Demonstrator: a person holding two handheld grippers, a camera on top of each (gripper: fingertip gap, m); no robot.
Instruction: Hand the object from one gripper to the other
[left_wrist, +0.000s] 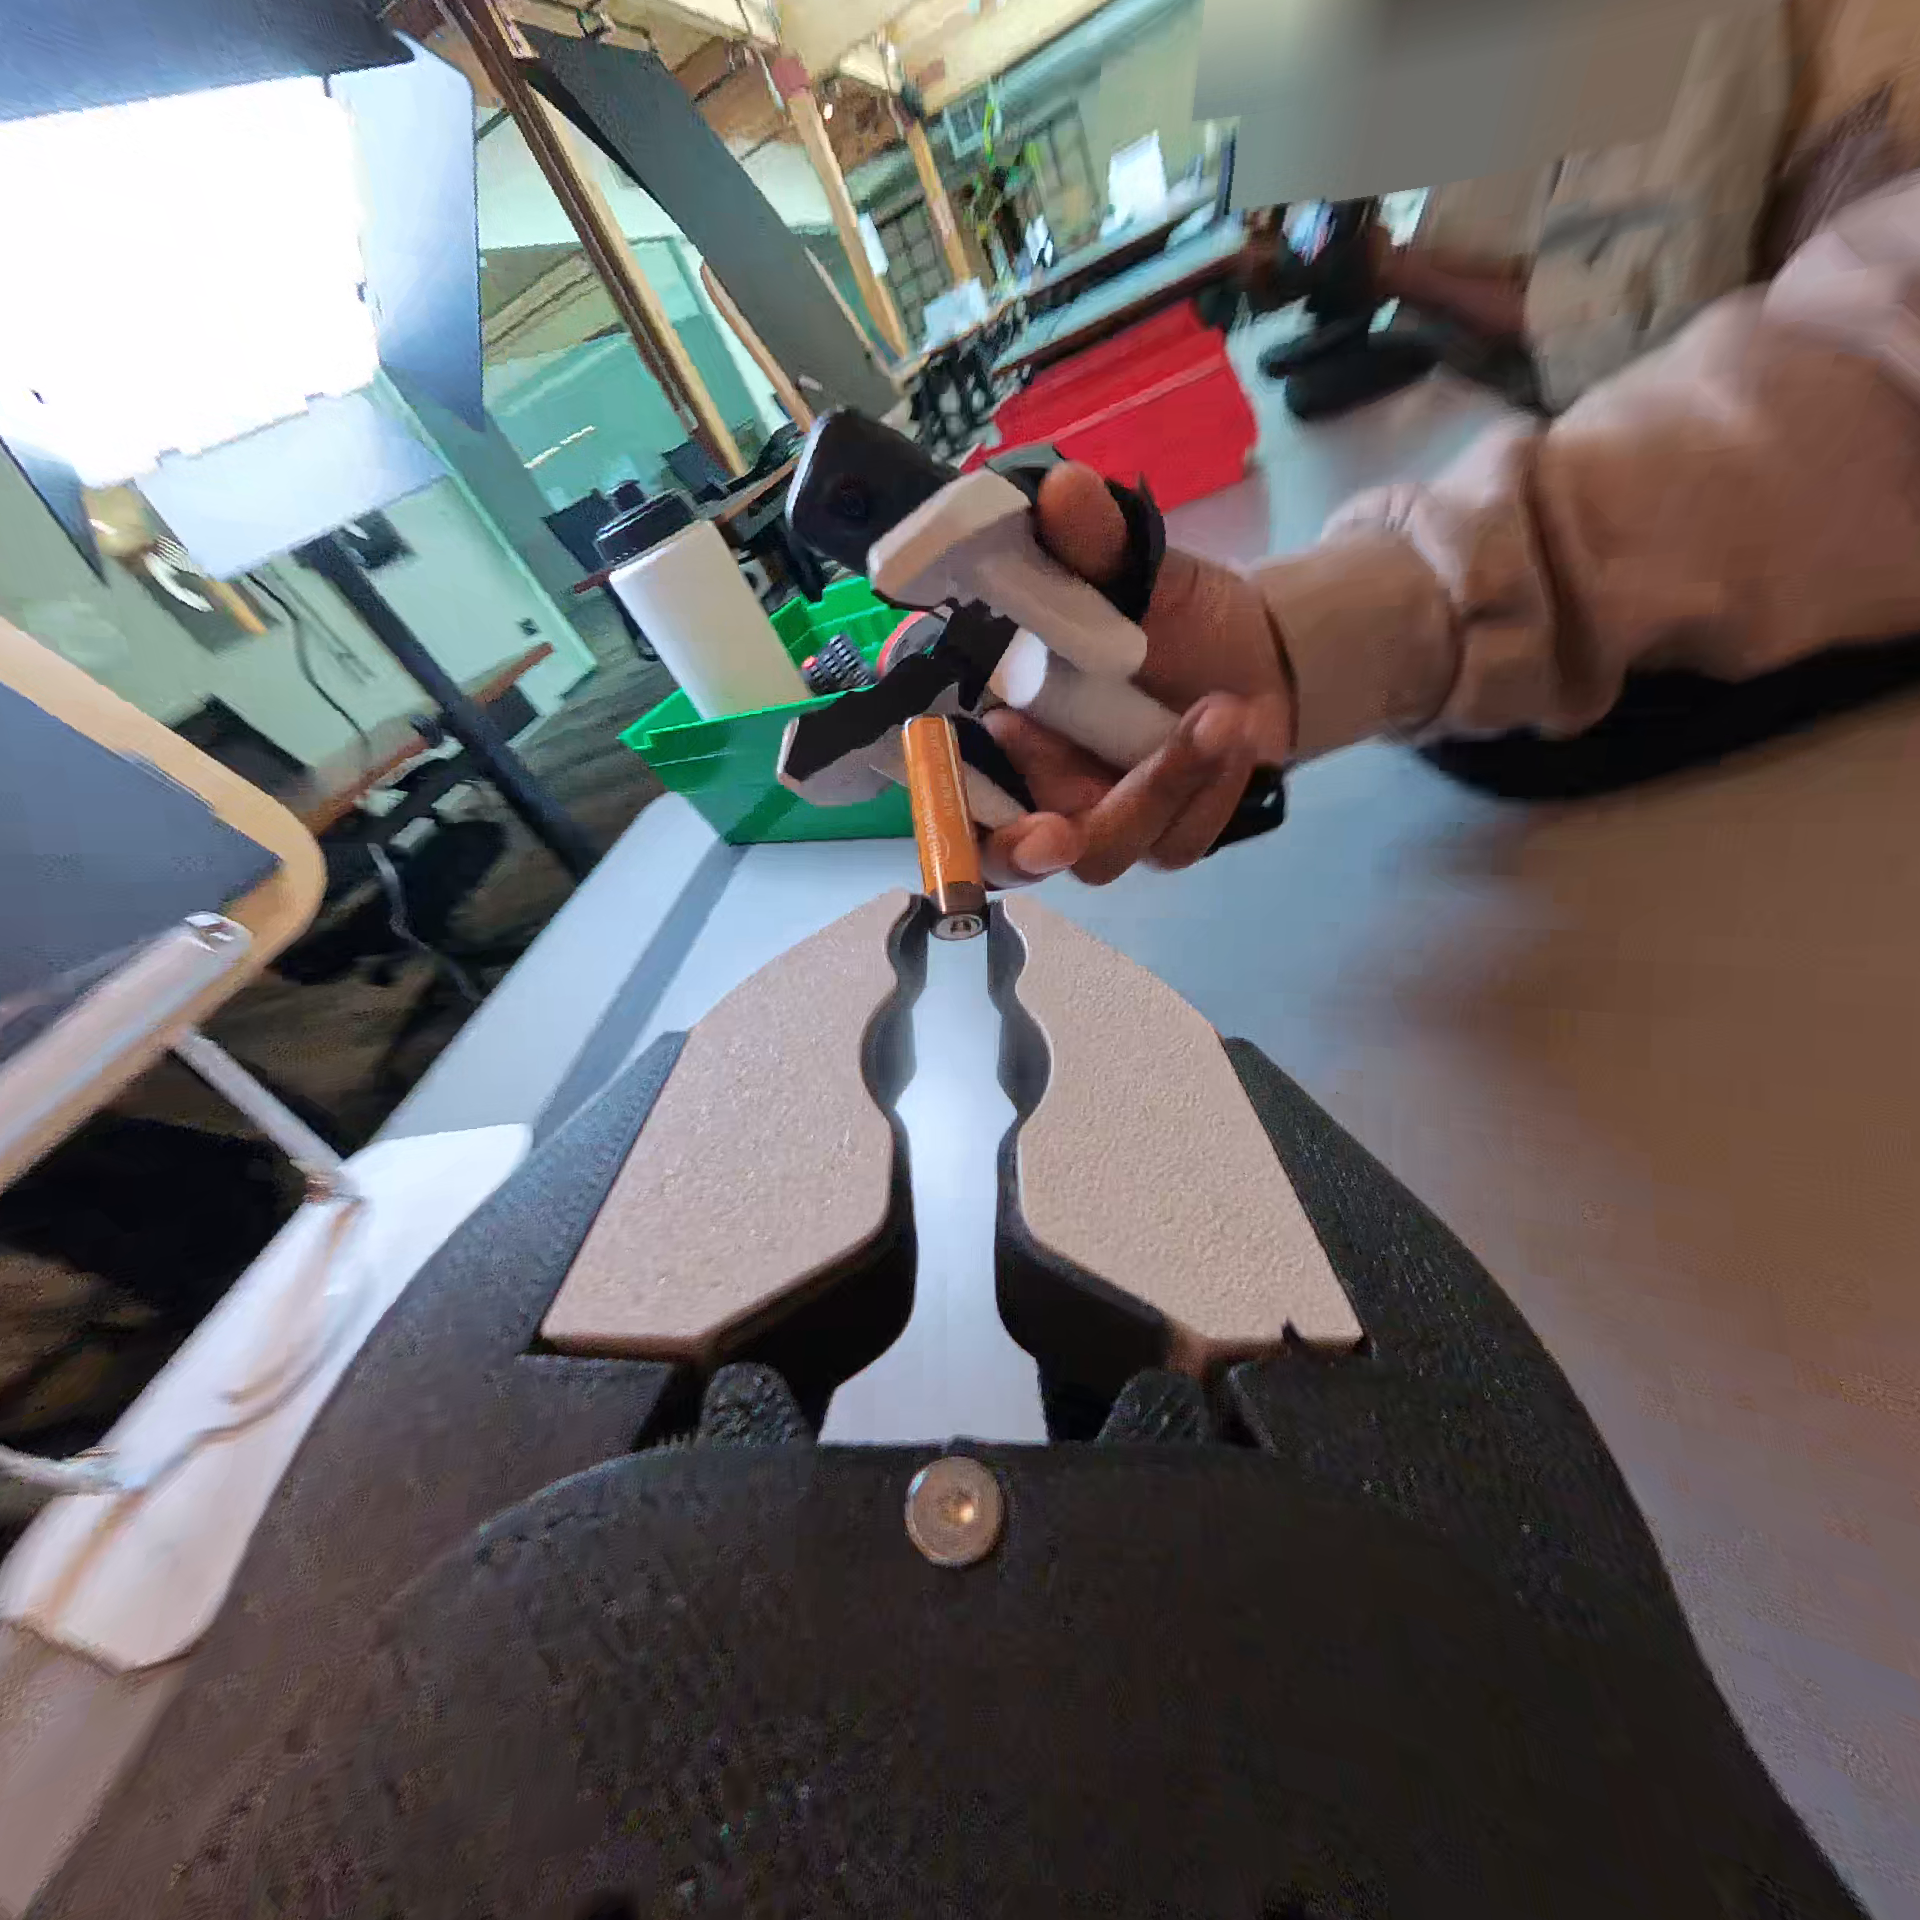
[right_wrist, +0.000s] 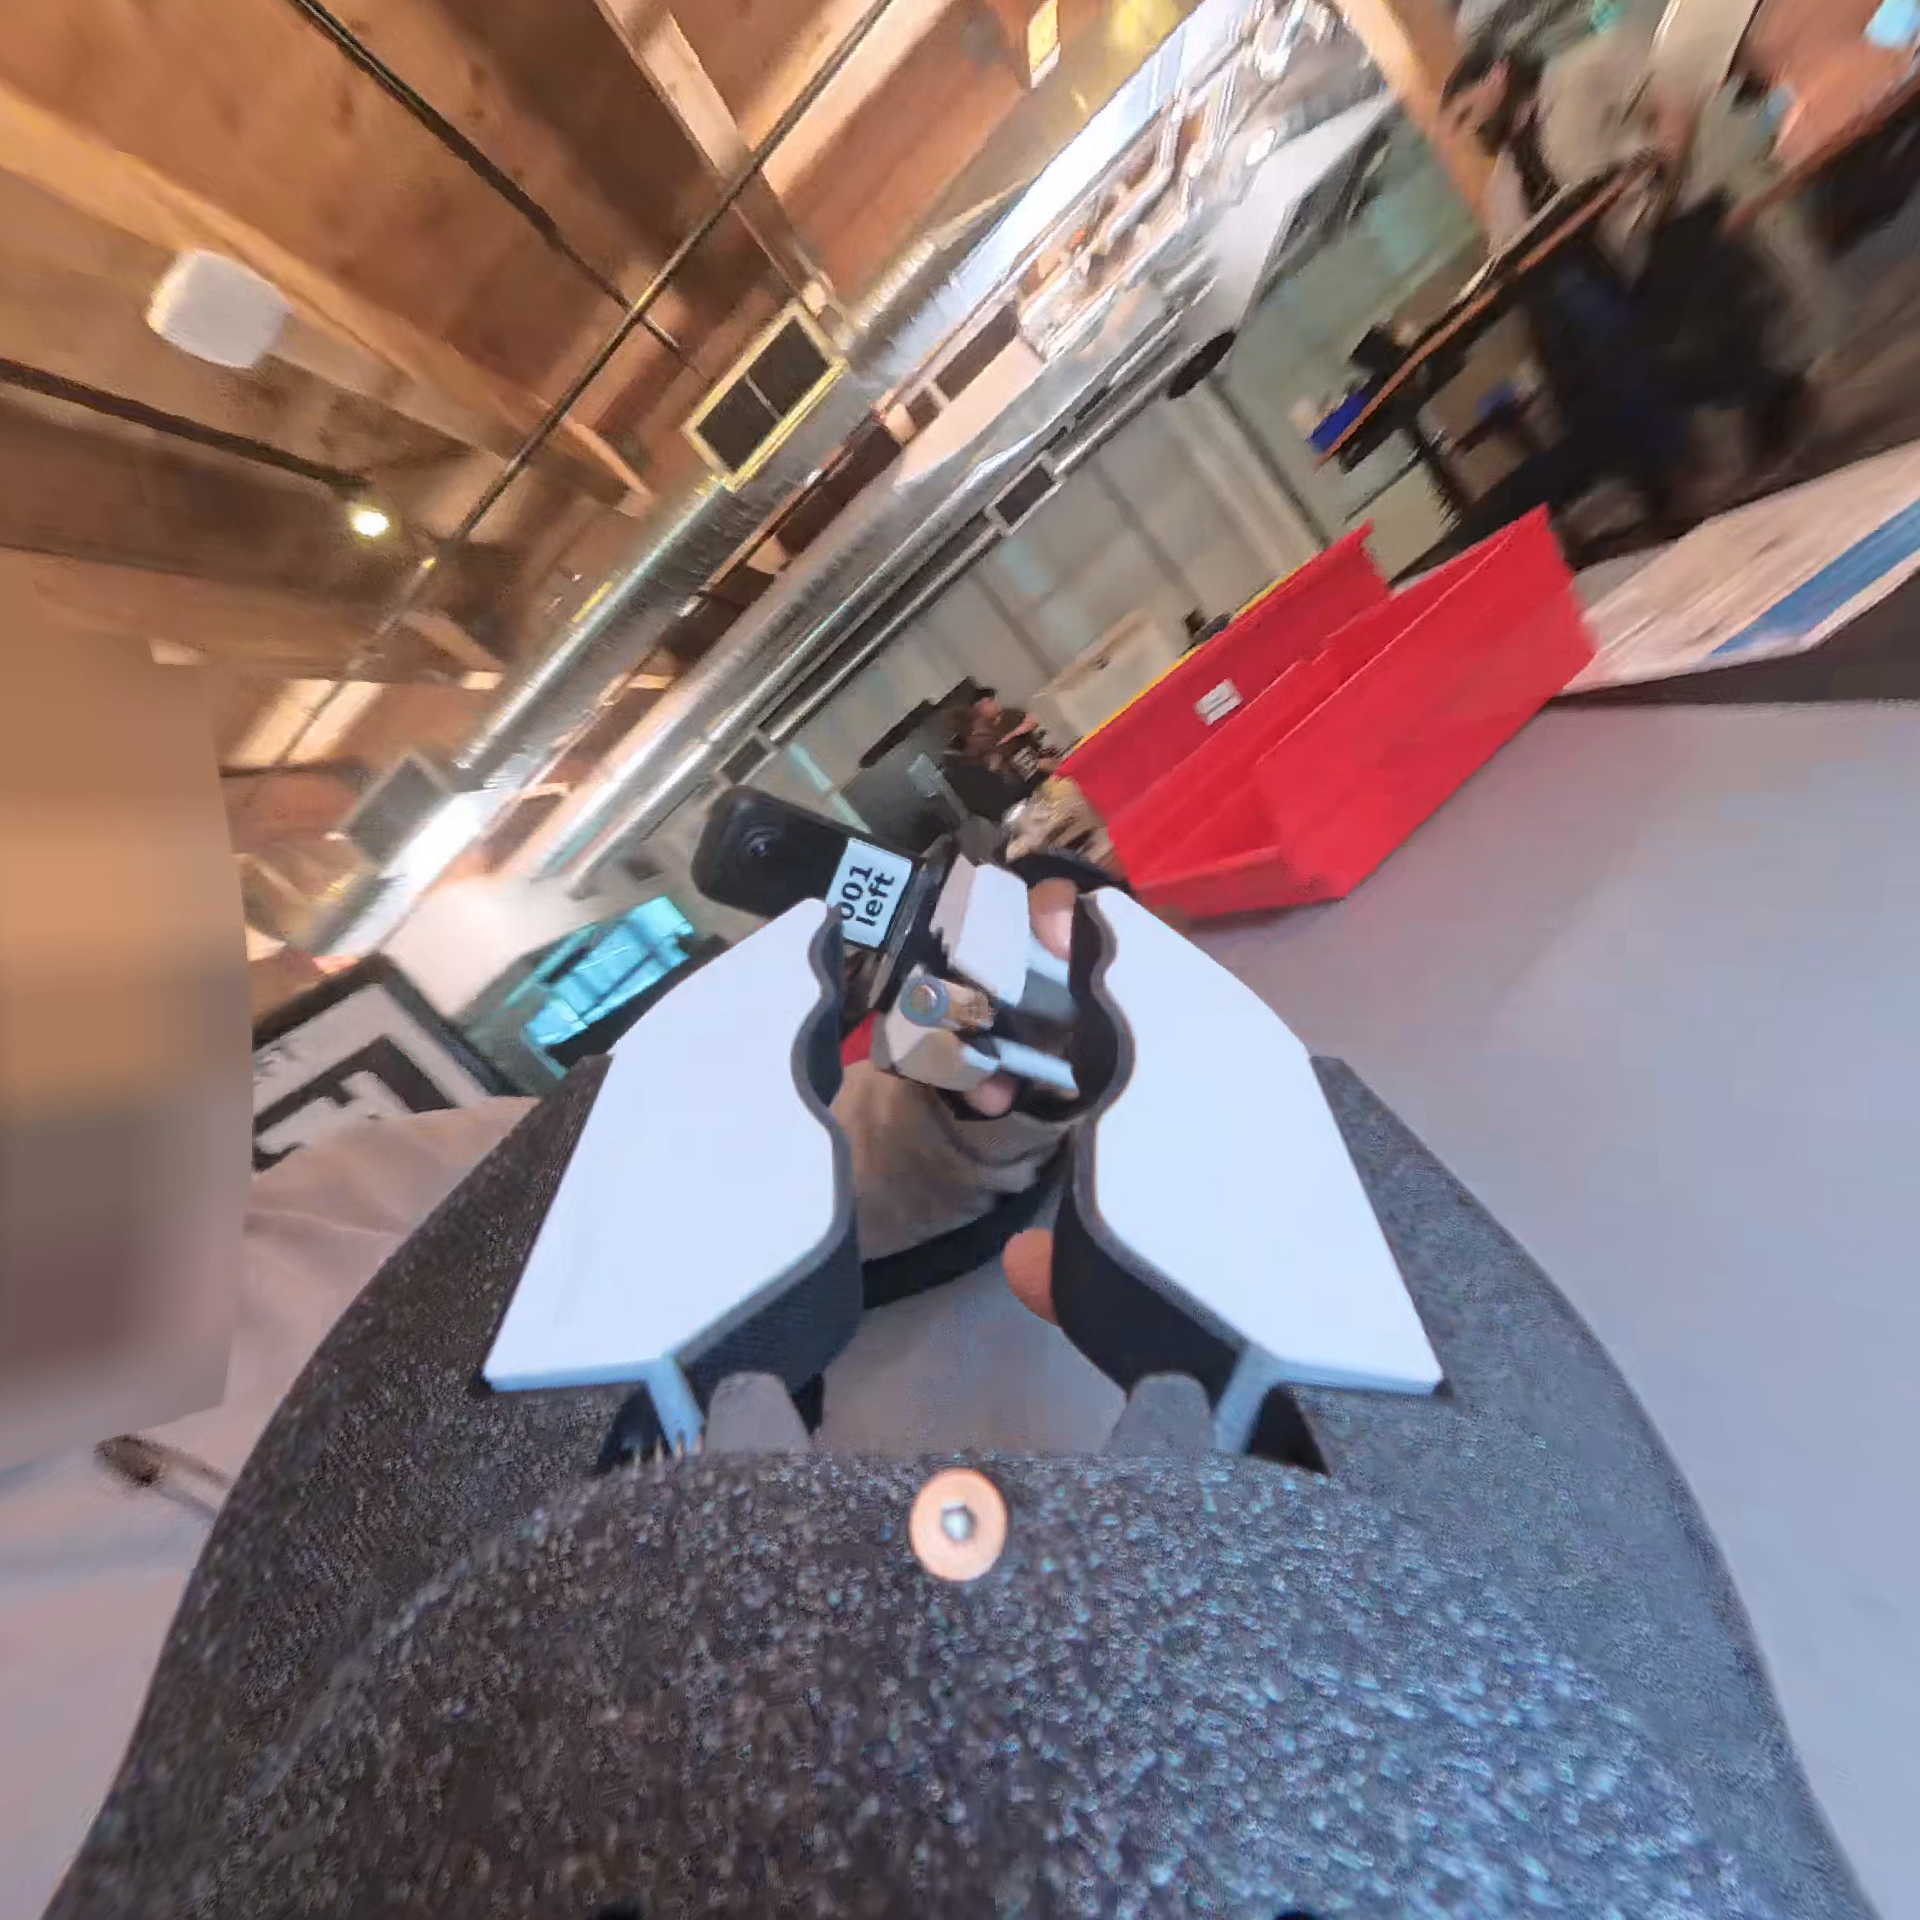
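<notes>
An orange battery (left_wrist: 940, 821) is pinched at its near end by the fingertips of my left gripper (left_wrist: 956, 912), which is shut on it above the grey table (left_wrist: 1455, 1039). The battery points away toward my right gripper (left_wrist: 894, 750), held by a hand in a beige sleeve. The battery's far end lies between the right gripper's jaws, which stand apart. In the right wrist view my right gripper (right_wrist: 961, 920) is wide open. Through its gap I see the battery's silver end (right_wrist: 922, 1004) head-on, held in the left gripper (right_wrist: 940, 1039). The right fingers do not touch the battery.
A green bin (left_wrist: 727, 769) holding a white cylinder (left_wrist: 707, 623) stands at the table's far left edge. Red bins (right_wrist: 1351, 748) stand at the back of the table, also seen in the left wrist view (left_wrist: 1132, 416). A light stand (left_wrist: 447, 686) is off the left edge. The gap from one gripper's tips to the other's is roughly 5 centimetres.
</notes>
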